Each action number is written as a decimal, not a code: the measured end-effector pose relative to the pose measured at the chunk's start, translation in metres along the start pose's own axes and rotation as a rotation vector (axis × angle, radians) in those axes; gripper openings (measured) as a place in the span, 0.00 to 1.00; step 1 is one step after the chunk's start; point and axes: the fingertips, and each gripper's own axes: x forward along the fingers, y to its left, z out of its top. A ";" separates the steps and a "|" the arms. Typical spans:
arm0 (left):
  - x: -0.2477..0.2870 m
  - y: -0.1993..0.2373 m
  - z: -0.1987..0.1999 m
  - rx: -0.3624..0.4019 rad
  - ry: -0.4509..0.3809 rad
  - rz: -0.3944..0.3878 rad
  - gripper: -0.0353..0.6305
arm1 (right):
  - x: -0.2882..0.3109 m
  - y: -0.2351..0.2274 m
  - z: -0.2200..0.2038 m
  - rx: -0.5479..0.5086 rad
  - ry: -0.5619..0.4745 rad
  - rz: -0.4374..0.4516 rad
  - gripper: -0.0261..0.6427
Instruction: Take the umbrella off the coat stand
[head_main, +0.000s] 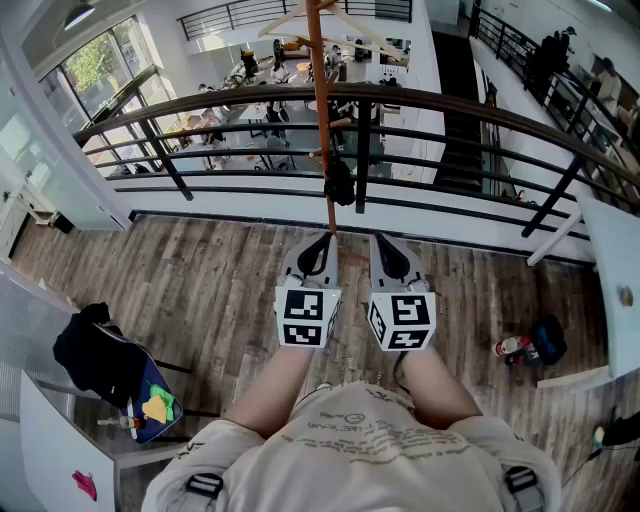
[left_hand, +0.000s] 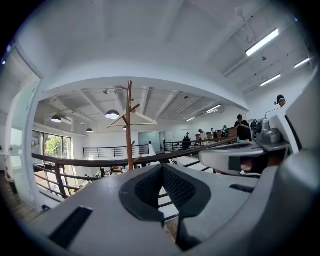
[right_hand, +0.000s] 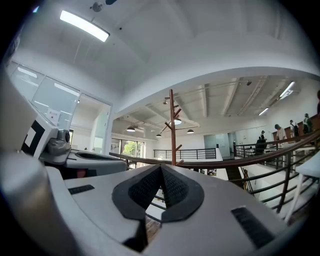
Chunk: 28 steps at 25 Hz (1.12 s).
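Note:
The coat stand (head_main: 320, 100) is a thin brown wooden pole that rises in front of the dark balcony railing. A small dark folded umbrella (head_main: 340, 183) hangs from a peg low on the pole. My left gripper (head_main: 322, 241) and right gripper (head_main: 384, 241) are held side by side just below the umbrella, apart from it, with the pole's foot between them. Both are shut with nothing between the pads. The left gripper view shows the shut jaws (left_hand: 161, 167) and the pole (left_hand: 129, 125) beyond. The right gripper view shows its jaws (right_hand: 161, 167) and the pole (right_hand: 172, 125). The umbrella is hidden in both gripper views.
A curved railing (head_main: 480, 110) runs right behind the stand, with a drop to a lower floor beyond. A chair with a black jacket (head_main: 92, 355) stands at the left. A white table (head_main: 615, 270) and a dark bag (head_main: 545, 340) are at the right.

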 end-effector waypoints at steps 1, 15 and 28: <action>0.000 0.002 0.000 -0.001 0.000 0.000 0.06 | 0.001 0.002 0.000 -0.001 0.000 0.001 0.04; 0.004 0.031 -0.006 -0.017 -0.015 -0.022 0.06 | 0.022 0.023 -0.007 0.013 0.004 -0.001 0.04; 0.003 0.057 -0.020 -0.042 -0.020 -0.089 0.06 | 0.034 0.042 -0.016 -0.005 0.021 -0.078 0.04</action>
